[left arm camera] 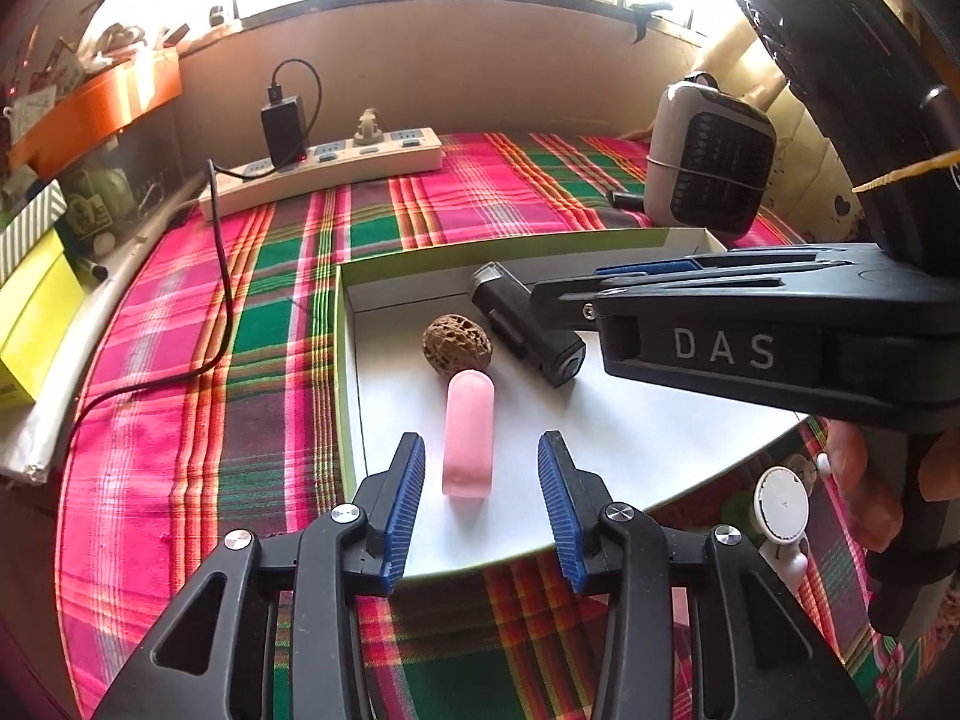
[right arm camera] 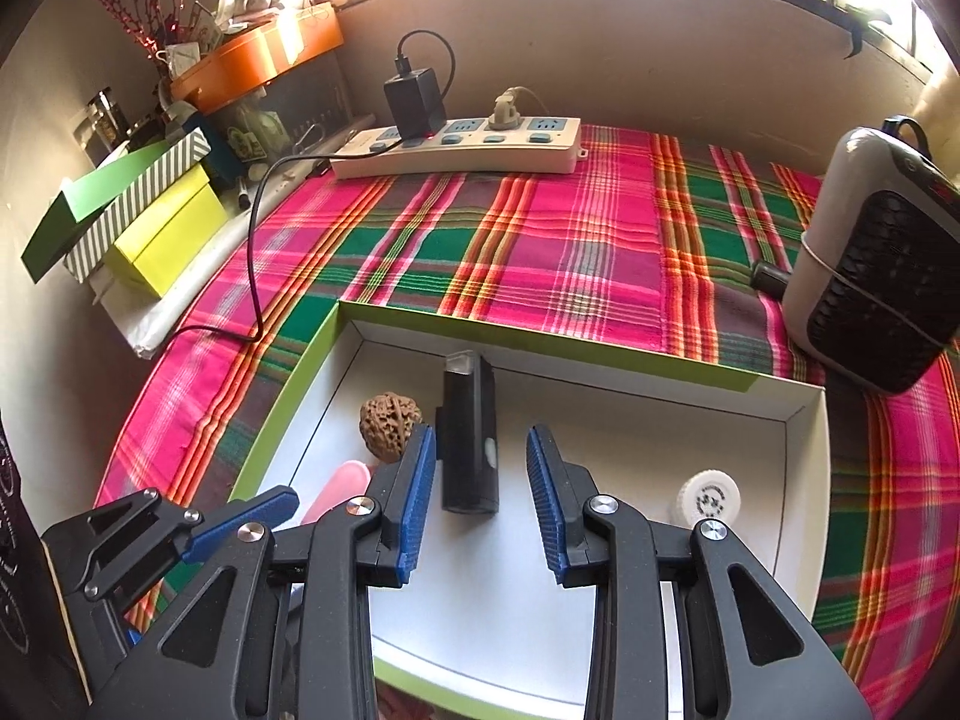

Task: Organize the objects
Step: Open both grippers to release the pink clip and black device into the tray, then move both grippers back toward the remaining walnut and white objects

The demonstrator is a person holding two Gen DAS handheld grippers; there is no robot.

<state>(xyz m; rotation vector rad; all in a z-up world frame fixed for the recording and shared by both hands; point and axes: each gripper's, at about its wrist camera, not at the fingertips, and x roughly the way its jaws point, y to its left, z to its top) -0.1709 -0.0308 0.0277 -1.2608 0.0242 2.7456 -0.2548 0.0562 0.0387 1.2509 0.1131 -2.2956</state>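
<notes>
A shallow white box with green sides (left arm camera: 343, 360) (right arm camera: 288, 372) lies on the plaid cloth. In it are a pink oblong piece (left arm camera: 469, 432) (right arm camera: 342, 486), a brown walnut (left arm camera: 457, 343) (right arm camera: 390, 423) and a black oblong device (left arm camera: 528, 324) (right arm camera: 469, 438). My left gripper (left arm camera: 481, 504) is open just above the box, its jaws either side of the pink piece without touching it. My right gripper (right arm camera: 481, 498) is open over the near end of the black device; in the left wrist view (left arm camera: 564, 300) it reaches in from the right. A white round cap (right arm camera: 709, 498) lies in the box at right.
A white power strip (left arm camera: 336, 165) (right arm camera: 462, 147) with a black charger and cable runs along the back wall. A small heater (left arm camera: 708, 156) (right arm camera: 882, 276) stands at the right. Yellow and striped boxes (right arm camera: 156, 234) and an orange tray (right arm camera: 258, 54) crowd the left. A white round gadget (left arm camera: 783, 504) lies outside the box.
</notes>
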